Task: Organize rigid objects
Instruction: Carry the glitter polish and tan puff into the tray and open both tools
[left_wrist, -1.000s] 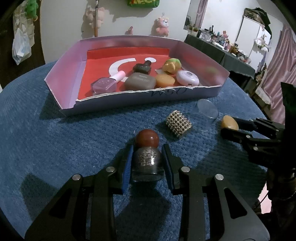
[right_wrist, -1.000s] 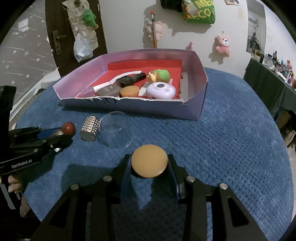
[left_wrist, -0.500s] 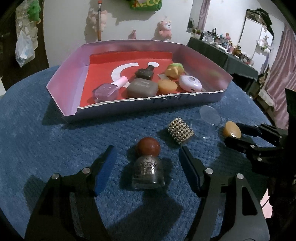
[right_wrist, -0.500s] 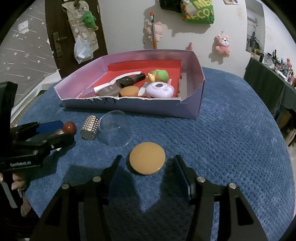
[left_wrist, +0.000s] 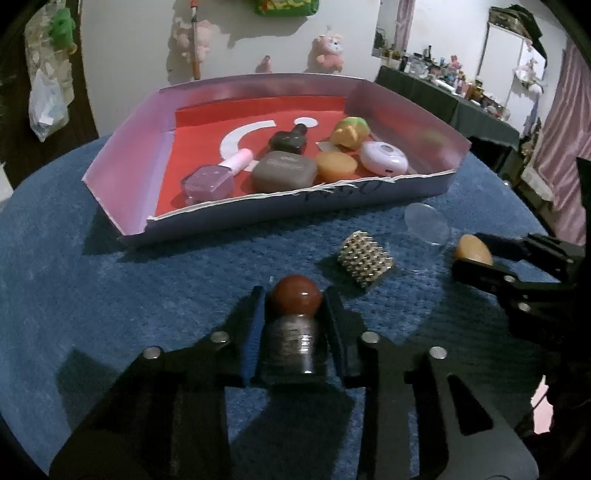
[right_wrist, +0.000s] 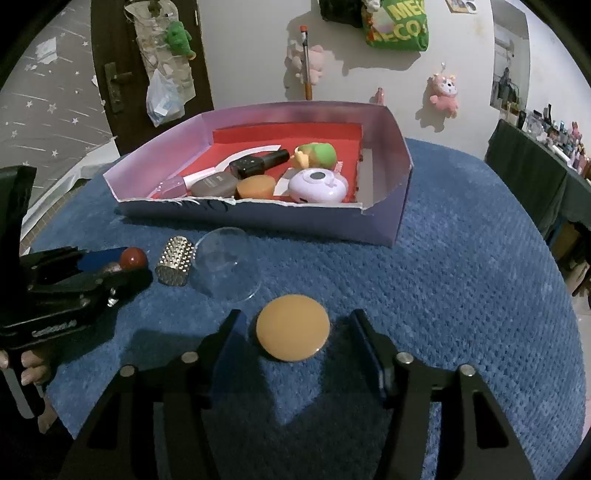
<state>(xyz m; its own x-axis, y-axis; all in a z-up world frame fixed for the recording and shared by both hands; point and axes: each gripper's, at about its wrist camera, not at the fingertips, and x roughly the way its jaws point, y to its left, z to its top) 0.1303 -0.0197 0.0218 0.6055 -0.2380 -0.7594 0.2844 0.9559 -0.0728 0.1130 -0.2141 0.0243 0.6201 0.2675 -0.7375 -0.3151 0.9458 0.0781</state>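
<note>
My left gripper (left_wrist: 293, 306) is shut on a small glitter bottle with a round red-brown cap (left_wrist: 293, 325) on the blue cloth; it also shows in the right wrist view (right_wrist: 133, 258). My right gripper (right_wrist: 295, 332) is open, its fingers either side of a flat orange disc (right_wrist: 293, 332) lying on the cloth, not touching it. The disc also shows in the left wrist view (left_wrist: 472, 249). A studded silver cylinder (left_wrist: 365, 258) and a clear dome lid (left_wrist: 426, 223) lie between the grippers. The purple box with a red floor (left_wrist: 295, 210) stands behind.
The box holds a purple nail polish bottle (left_wrist: 210, 182), a grey case (left_wrist: 284, 171), a dark bottle (left_wrist: 290, 140), an orange puck (left_wrist: 336, 166), a white round device (left_wrist: 384, 158) and a green-yellow toy (left_wrist: 349, 131). A dark side table (left_wrist: 443, 99) stands far right.
My left gripper opened around the bottle half a second ago and has shut on it again. My right gripper let go of the orange disc and now stands open around it.
</note>
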